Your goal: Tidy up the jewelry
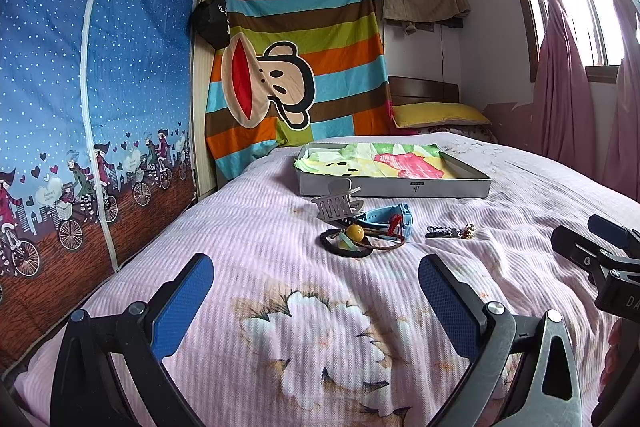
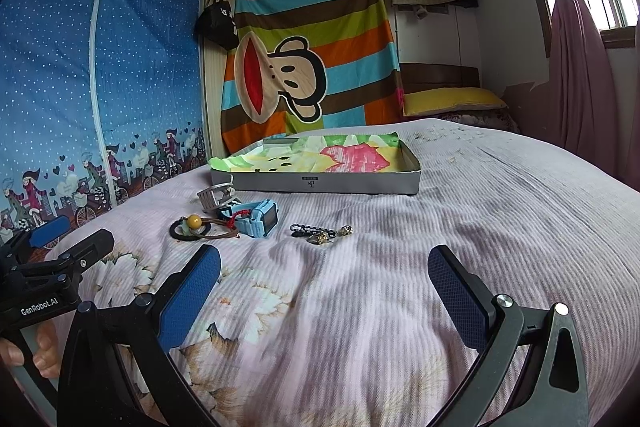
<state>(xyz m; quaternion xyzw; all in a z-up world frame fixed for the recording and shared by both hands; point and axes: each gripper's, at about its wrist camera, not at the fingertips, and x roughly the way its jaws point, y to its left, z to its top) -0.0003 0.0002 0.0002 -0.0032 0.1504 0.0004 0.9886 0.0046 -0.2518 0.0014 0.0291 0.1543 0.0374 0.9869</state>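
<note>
The left gripper (image 1: 316, 287) hovers low over the bed (image 1: 248, 227), jaws wide apart and empty, aimed at the pile ahead, probably so it can take the nearest piece. That pile sits just in front of the tray (image 1: 440, 185): a grey claw clip (image 1: 336, 203) nearest the tray wall, a black hair tie (image 1: 346, 245) with a yellow bead (image 1: 354, 233) on it, and a blue watch (image 1: 386, 221) touching them. Right of these, apart from the pile, lies a dark chain (image 1: 450, 230) with small gold charms. Everything is gathered close to the tray, which is lined with a printed sheet and holds no jewelry yet, so sorting looks unstarted. The right gripper (image 2: 324, 287) is likewise held low with jaws spread and empty, roughly facing the chain, its likely first pick.
</note>
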